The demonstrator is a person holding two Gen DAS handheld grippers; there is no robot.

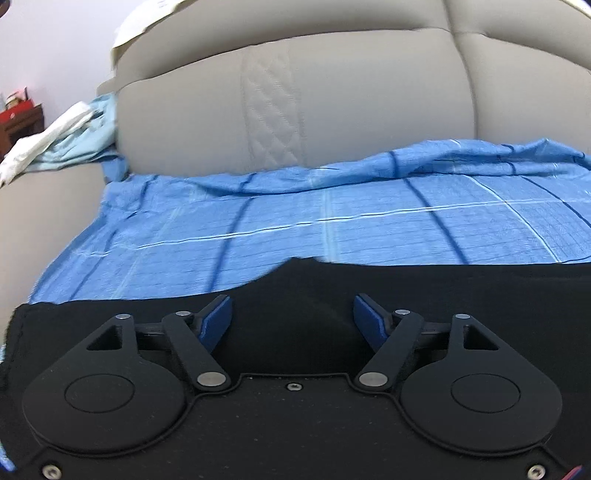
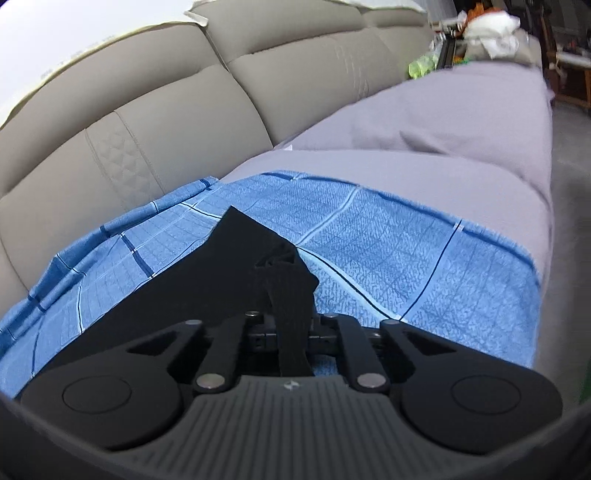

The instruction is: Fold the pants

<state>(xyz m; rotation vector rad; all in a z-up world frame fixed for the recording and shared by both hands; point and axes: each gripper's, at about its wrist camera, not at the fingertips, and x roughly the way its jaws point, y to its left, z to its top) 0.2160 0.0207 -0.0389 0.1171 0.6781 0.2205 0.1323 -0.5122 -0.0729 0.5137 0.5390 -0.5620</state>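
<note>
The black pants [image 1: 443, 288] lie on a blue checked cloth [image 1: 295, 229] spread over the sofa seat. My left gripper [image 1: 291, 317] is open just above the black fabric, its blue pads [image 1: 218, 321] wide apart. In the right wrist view the pants [image 2: 192, 280] stretch away to the left over the blue cloth [image 2: 406, 258]. My right gripper [image 2: 290, 325] is shut on a bunched fold of the pants [image 2: 284, 273], which stands up between the fingers.
A beige sofa backrest [image 1: 295, 103] rises behind the cloth. Light blue and white clothes [image 1: 62, 140] lie on the left armrest. A grey cover [image 2: 443, 122] runs along the seat to the right, with clutter [image 2: 487, 26] at its far end.
</note>
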